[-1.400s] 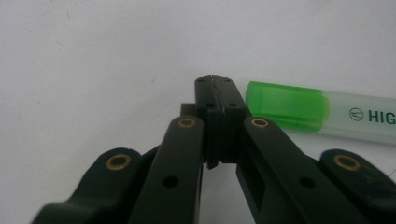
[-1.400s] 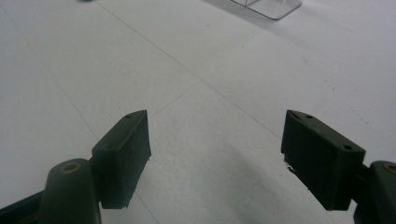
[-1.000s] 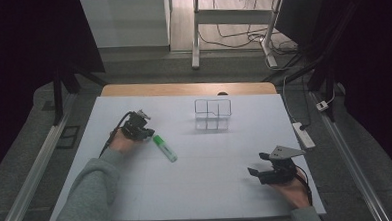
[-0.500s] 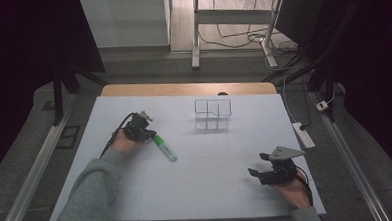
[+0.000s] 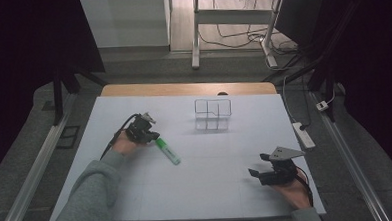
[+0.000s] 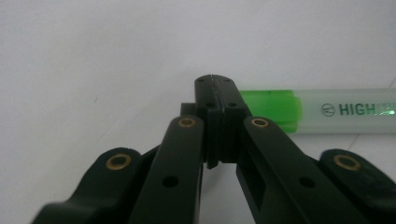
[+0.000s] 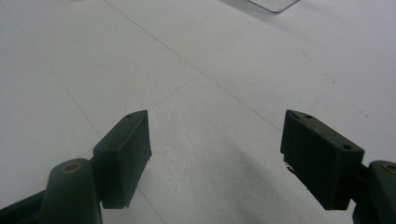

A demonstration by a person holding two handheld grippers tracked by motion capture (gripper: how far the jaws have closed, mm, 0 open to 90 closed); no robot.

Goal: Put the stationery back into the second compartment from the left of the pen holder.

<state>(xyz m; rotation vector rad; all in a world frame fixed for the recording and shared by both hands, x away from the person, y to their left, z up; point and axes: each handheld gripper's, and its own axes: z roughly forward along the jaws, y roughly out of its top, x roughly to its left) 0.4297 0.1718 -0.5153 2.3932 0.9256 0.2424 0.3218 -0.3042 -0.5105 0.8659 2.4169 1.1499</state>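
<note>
Overhead, the left gripper (image 5: 146,130) rests on the white table (image 5: 211,165) with its tips touching the green cap end of a highlighter (image 5: 167,151), which lies flat; a clear wire rack (image 5: 213,114) stands farther back. Up close, the left gripper (image 6: 215,93) has its jaws clenched together, empty, against the highlighter (image 6: 327,111). Lastly, the right gripper (image 7: 217,154) hovers with jaws spread wide, holding nothing.
</note>
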